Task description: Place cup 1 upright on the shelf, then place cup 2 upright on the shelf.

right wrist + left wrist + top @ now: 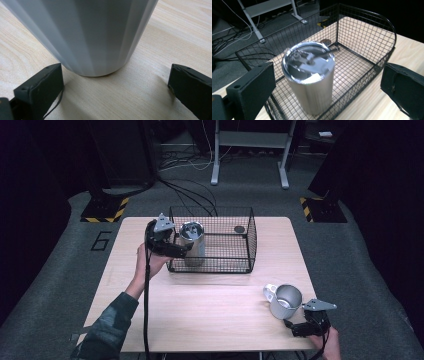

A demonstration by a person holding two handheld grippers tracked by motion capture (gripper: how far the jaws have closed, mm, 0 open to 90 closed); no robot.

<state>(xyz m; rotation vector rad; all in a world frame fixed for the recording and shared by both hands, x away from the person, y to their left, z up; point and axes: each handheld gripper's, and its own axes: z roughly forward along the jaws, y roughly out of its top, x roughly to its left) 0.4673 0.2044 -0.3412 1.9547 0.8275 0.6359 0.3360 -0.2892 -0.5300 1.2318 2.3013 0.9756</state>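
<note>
Nearest you, at the table's [210,320] near-right corner: your right gripper [306,326] sits low by the edge, jaws spread wide, nothing between them. The mug [284,301] stands upright on the wood just beyond it, a little to the left, handle pointing far-left, away from the jaws. In the right gripper view the mug [85,35] wall rises straight up ahead of the open jaws, base on the wood, a bit left of centre; no contact that I can see. So its long axis is vertical and the jaws would meet it side-on, low on the body. Judgement: to close on it you push forward and slightly left; aim higher up the wall or it may tip.

Farther off, mid-table: the wire basket [248,251]. Your left gripper [186,249] is at its left wall, jaws apart, straddling the tumbler [192,244] from the left. The tumbler stands upright inside the basket's near-left corner, lid on. In the left gripper view the tumbler [310,82] sits between the two pads [253,87] with a gap on each side, so it isn't gripped; looks set down or about to be taken, can't tell which.

Far-right corner of the basket floor: a small dark disc [239,229], well apart from the tumbler.

Right hand is the one nearer the mug; left is nearer the tumbler.
</note>
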